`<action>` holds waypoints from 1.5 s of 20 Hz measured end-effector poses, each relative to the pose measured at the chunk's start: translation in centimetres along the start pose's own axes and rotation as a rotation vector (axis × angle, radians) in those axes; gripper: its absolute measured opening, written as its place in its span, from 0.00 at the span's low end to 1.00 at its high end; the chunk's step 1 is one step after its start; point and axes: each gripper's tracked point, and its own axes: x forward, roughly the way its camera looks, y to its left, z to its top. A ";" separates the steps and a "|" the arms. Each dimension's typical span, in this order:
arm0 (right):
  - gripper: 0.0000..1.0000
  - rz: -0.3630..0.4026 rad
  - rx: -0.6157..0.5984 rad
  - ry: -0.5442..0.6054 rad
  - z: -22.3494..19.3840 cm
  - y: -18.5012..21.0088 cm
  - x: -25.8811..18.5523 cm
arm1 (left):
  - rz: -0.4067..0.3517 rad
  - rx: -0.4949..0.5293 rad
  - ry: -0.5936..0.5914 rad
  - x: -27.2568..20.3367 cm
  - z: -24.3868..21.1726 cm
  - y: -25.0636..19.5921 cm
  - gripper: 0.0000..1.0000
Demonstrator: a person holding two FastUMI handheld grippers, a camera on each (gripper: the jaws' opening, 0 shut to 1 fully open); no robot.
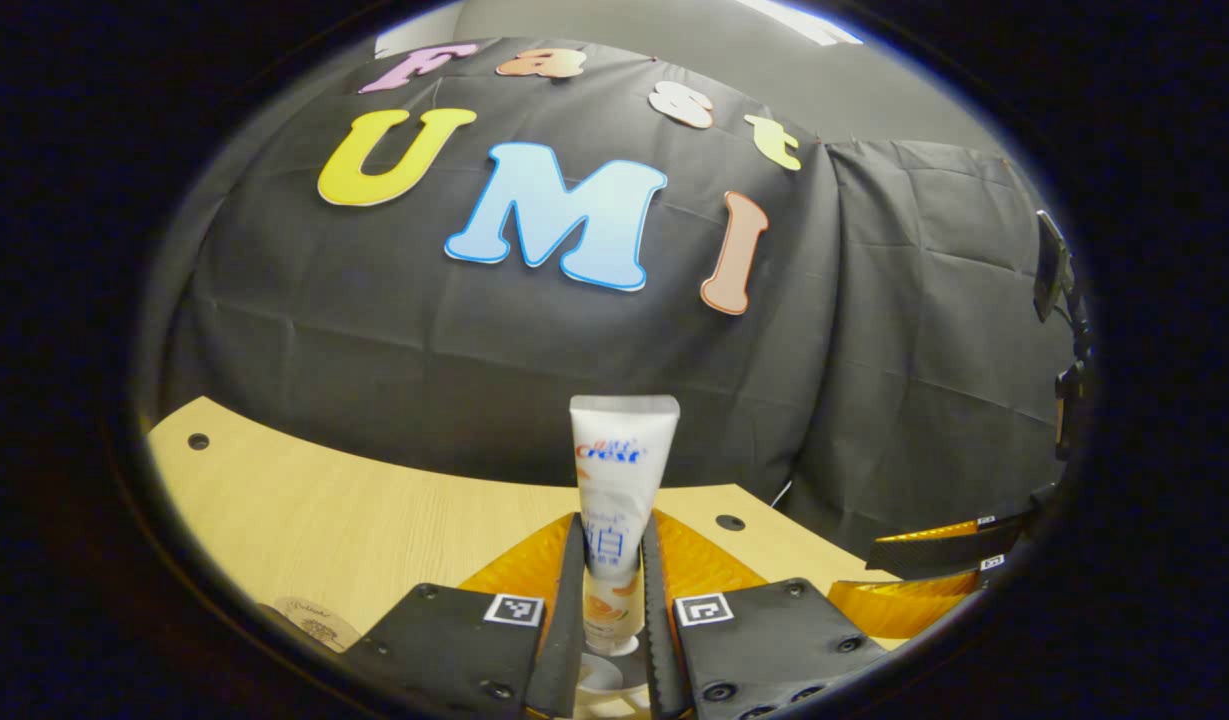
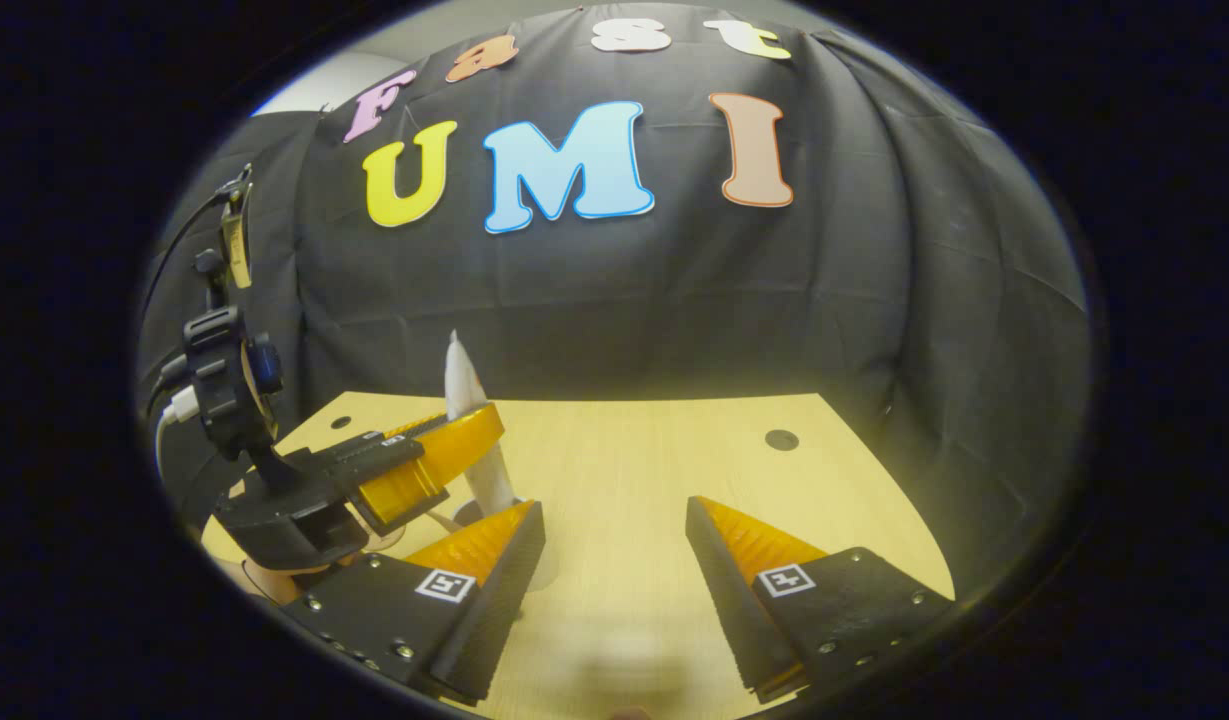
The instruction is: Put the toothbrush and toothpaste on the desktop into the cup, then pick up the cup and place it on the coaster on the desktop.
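Left gripper point(image 1: 614, 610) fingers clench the upright toothpaste tube point(image 1: 619, 470) above the counter point(image 1: 354, 520). Right gripper point(image 2: 614, 560) fingers are spread, grasping nothing. A coaster point(image 1: 319, 622), perhaps, lies near left.

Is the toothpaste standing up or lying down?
Standing up. The toothpaste points upward, cap end down, squeezed between the left tool's fingers above the desktop.
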 end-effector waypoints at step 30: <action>0.87 0.064 -0.029 0.135 -2.9 7.7 1.2 | 0.110 0.098 -0.078 -7.3 6.7 5.7 0.91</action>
